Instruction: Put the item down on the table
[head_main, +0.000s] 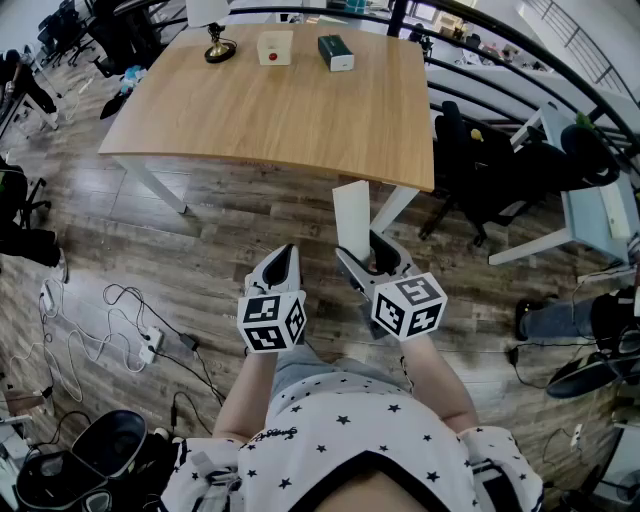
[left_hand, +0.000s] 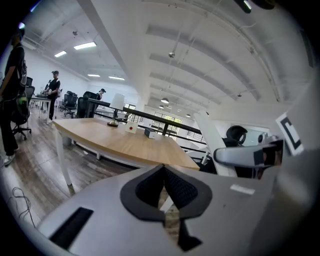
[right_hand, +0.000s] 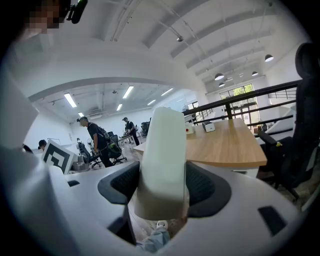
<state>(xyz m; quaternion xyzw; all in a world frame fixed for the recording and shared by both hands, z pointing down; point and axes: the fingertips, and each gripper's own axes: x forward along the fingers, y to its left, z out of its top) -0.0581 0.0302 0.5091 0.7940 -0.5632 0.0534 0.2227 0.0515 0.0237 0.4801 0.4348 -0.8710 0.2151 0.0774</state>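
A tall white box (head_main: 352, 218) stands upright between the jaws of my right gripper (head_main: 372, 262), which is shut on it; in the right gripper view the white box (right_hand: 162, 160) fills the gap between the dark pads. My left gripper (head_main: 276, 272) hangs beside it with nothing in it, its pads meeting at the tips in the left gripper view (left_hand: 164, 187). Both are held over the wooden floor, short of the near edge of the wooden table (head_main: 300, 120). The same table (left_hand: 115, 142) lies ahead in the left gripper view.
At the table's far edge stand a brass lamp base (head_main: 219, 48), a white box with a red dot (head_main: 275, 48) and a dark green box (head_main: 336, 53). Black office chairs (head_main: 490, 170) crowd the right side. Cables and a power strip (head_main: 140, 345) lie on the floor at left.
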